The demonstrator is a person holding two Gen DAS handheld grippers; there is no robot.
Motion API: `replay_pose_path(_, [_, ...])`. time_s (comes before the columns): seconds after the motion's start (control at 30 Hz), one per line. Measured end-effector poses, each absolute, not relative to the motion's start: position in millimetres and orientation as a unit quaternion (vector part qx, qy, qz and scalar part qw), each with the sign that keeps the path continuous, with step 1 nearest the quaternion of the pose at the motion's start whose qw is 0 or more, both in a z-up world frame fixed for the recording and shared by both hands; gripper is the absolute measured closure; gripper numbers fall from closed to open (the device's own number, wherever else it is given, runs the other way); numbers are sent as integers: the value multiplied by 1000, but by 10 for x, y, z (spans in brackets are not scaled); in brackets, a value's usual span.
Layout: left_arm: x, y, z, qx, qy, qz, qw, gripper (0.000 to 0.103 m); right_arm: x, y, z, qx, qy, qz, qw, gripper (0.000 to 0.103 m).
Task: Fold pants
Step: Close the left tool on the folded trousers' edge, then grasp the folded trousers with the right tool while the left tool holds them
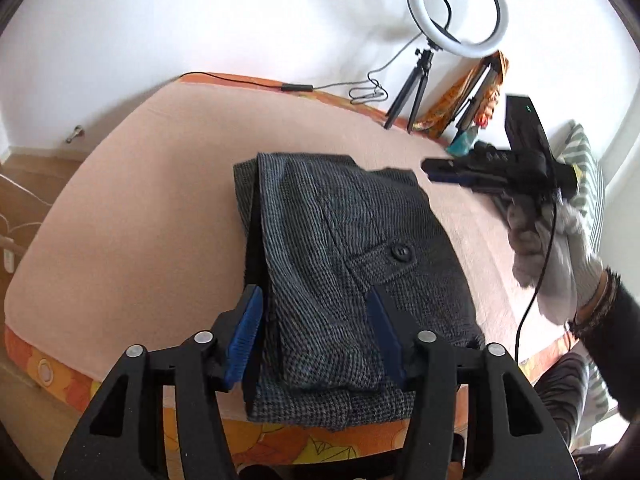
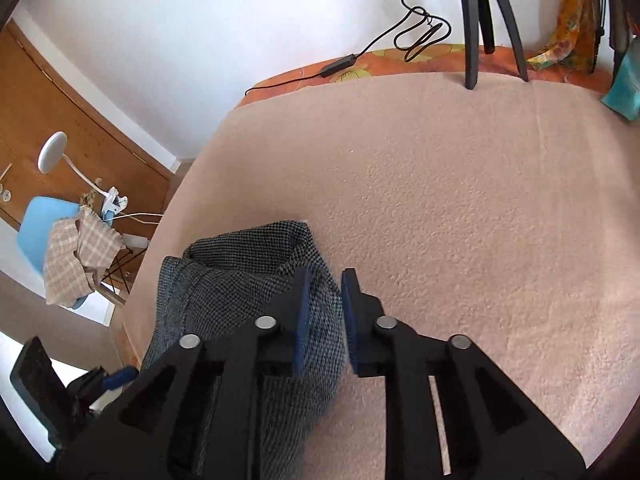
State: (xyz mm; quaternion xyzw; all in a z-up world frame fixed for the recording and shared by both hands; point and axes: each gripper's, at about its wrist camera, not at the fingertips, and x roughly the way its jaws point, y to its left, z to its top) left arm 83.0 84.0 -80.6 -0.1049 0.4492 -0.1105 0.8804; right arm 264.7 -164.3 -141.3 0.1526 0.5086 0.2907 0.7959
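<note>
Grey houndstooth pants (image 1: 340, 264) lie folded into a thick stack on a peach-coloured bed cover (image 1: 132, 200), their near end hanging over the bed's orange flowered edge (image 1: 280, 440). In the left wrist view, the left tongs (image 1: 314, 320) stand wide apart, one blue pad on each side of the stack's near part; whether the pads touch the cloth cannot be told. A black lining strip shows along the stack's left side, and a buttoned pocket flap (image 1: 400, 254) lies on top. The layers underneath are hidden.

Farther right, a ring light on a tripod (image 1: 456, 8) stands at the bed's far edge. At the right, a gloved hand (image 1: 556, 256) holds the right tongs (image 1: 434, 170), seen side-on and blurred, near the pants' far right corner.

From the right wrist view, those tongs (image 2: 324, 308) are slightly apart, above the stack's rounded edge (image 2: 256, 280), clamping nothing. The stack's lower part is cut off behind the black frame.
</note>
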Motion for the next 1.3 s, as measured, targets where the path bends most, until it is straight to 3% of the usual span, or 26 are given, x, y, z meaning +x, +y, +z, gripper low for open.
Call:
replay_pose_path(0.03, [880, 909, -769, -115, 446, -112, 880, 45, 2562, -1710, -1385, 164, 506, 294, 794, 41])
replay_pose_path(0.07, [939, 976, -741, -125, 445, -117, 879, 43, 2469, -1779, -1364, 175, 504, 297, 792, 33])
replay_pose_path(0.13, [1073, 1107, -705, -142, 445, -119, 876, 37, 2283, -1901, -1350, 190, 507, 304, 784, 29])
replay_pose_path(0.23, [1308, 1239, -721, -160, 461, -127, 863, 37, 2012, -1949, -1378, 198, 516, 314, 772, 21])
replay_pose_path(0.63, [2020, 1462, -1108, -239, 513, -161, 809, 37, 1419, -1887, -1725, 212, 560, 335, 727, 18])
replay_pose_path(0.87, [2182, 1429, -1346, -212, 540, -147, 801, 37, 1386, -1763, -1907, 229, 578, 345, 703, 18])
replay_pose_path(1.13, [2259, 1507, -1492, -268, 530, -148, 791, 37, 1374, -1602, -1915, 248, 578, 375, 681, 13])
replay_pose_path(1.23, [2257, 1478, -1494, -267, 524, -149, 795, 40, 1318, -1532, -1904, 249, 574, 390, 676, 13])
replay_pose_path(1.3, [2263, 1437, -1512, -272, 523, -154, 793, 50, 1282, -1465, -1892, 247, 572, 398, 674, 13])
